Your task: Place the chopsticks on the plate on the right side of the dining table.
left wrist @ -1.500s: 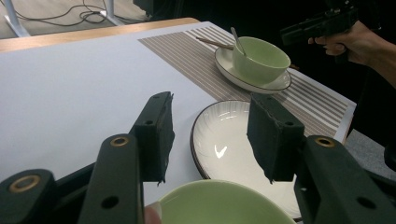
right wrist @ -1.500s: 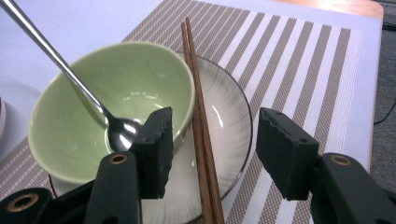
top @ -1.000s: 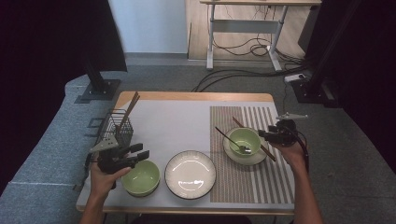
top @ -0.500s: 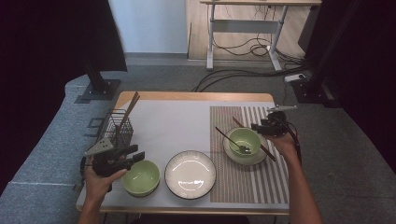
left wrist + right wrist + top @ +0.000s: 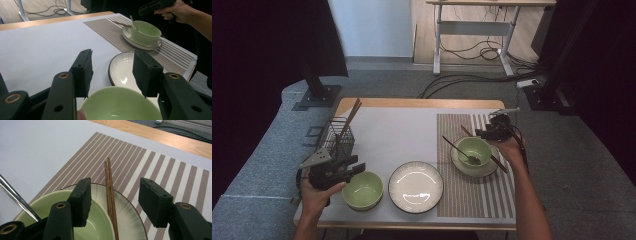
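At far left a wire basket (image 5: 338, 136) holds chopsticks, w/ the left gripper (image 5: 353, 167) just in front of it. Its jaws stand open, nothing between them, hovering at the rim of a green bowl (image 5: 362, 190) near the table's front edge. Next along sits a white plate (image 5: 415, 186) (bare, dark-rimmed). On the striped placemat (image 5: 472, 200) a second green bowl (image 5: 473, 150) w/ a spoon (image 5: 460, 150) rests on a saucer (image 5: 464, 167). A pair of brown chopsticks (image 5: 110, 192) lies across the saucer beside that bowl. The right gripper (image 5: 482, 133) hangs above them, jaws apart, gripping nothing.
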Tool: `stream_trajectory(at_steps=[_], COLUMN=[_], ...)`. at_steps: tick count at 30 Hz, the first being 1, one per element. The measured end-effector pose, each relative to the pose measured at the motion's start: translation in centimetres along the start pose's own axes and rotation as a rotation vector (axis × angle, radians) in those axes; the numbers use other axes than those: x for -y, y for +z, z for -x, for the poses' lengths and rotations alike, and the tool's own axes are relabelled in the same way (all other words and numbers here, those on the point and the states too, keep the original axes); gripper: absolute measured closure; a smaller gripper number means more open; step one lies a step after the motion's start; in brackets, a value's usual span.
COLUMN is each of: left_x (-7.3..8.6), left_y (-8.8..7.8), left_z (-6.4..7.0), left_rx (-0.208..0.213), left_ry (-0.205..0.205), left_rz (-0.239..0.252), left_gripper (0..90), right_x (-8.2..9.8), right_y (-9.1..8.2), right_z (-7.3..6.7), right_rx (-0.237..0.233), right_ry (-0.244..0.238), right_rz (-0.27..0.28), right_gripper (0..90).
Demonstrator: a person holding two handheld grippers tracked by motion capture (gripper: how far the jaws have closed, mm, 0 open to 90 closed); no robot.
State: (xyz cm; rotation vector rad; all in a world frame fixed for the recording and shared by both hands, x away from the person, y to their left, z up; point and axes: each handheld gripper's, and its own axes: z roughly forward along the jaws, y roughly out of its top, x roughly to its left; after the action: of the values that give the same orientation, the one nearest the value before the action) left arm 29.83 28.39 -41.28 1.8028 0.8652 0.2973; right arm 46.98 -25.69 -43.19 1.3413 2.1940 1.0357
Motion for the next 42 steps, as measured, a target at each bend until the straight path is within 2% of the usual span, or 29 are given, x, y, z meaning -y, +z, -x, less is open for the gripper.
stream_trajectory(at_steps=[18,30,42], left_x=[0.0,0.1,0.2], left_y=[-0.1,-0.3,-0.2], left_z=[0.0,-0.4,-0.4], left_rx=[-0.008,-0.006,-0.008], left_ry=[0.002,-0.010,-0.010], left_rz=[-0.001,0.006,0.003], left_gripper=[50.3,50.3,50.3], right_x=[-0.6,-1.3,-1.7], right_y=[1.7,2.7,3.6], right_z=[0.3,-0.4,-0.4], right_rx=[0.007,0.004,0.004], right_ry=[0.006,-0.010,-0.009], right_rz=[-0.021,-0.029,-0.041], right_gripper=[44.1,44.1,44.2])
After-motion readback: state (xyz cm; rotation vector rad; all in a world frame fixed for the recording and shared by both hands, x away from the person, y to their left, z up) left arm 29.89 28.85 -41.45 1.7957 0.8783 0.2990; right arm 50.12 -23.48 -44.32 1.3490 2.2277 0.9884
